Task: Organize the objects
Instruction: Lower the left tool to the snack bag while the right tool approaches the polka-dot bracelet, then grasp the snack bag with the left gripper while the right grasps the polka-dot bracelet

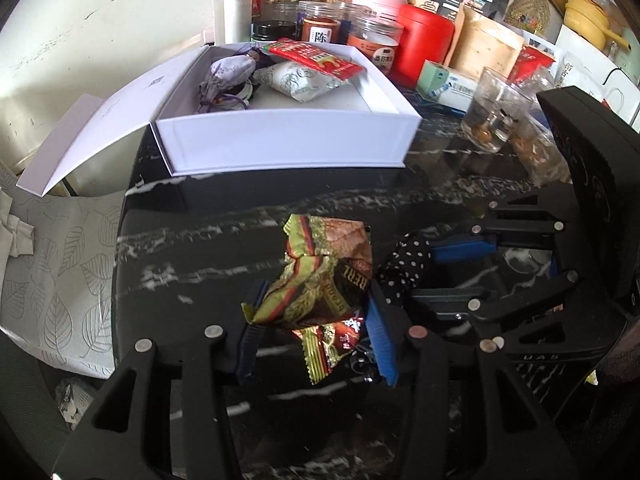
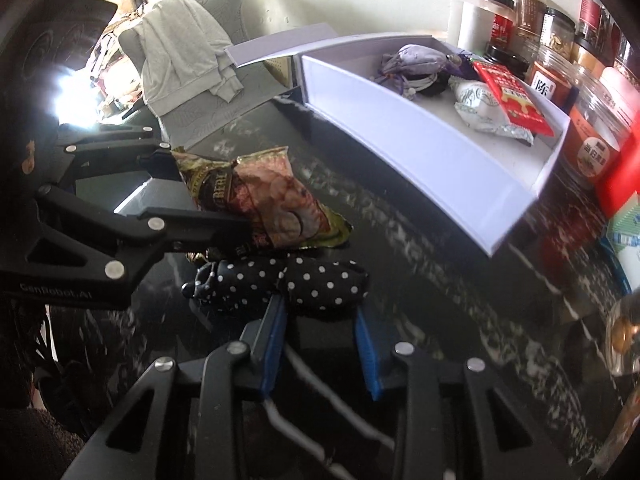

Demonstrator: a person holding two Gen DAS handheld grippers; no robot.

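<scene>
My left gripper [image 1: 316,312] is shut on a crinkled gold and brown snack packet [image 1: 320,276], held over the black marble table [image 1: 200,248]; a smaller red-gold wrapper [image 1: 328,348] lies under it. My right gripper [image 2: 320,312] is shut on a black polka-dot pouch [image 2: 304,284], right beside the packet [image 2: 272,200]. The pouch [image 1: 404,268] and right gripper [image 1: 416,276] also show in the left wrist view. An open white box [image 1: 280,140] stands behind, holding a lavender pouch [image 1: 228,76], a white packet [image 1: 300,80] and a red packet [image 1: 316,58].
Jars, tins and bags [image 1: 360,12] crowd the table behind the box. A glass cup [image 1: 496,108] and a plastic bag [image 1: 540,152] stand at the right. A chair with leaf-pattern cushion [image 1: 52,264] is left of the table. The box lid [image 1: 96,136] hangs open leftward.
</scene>
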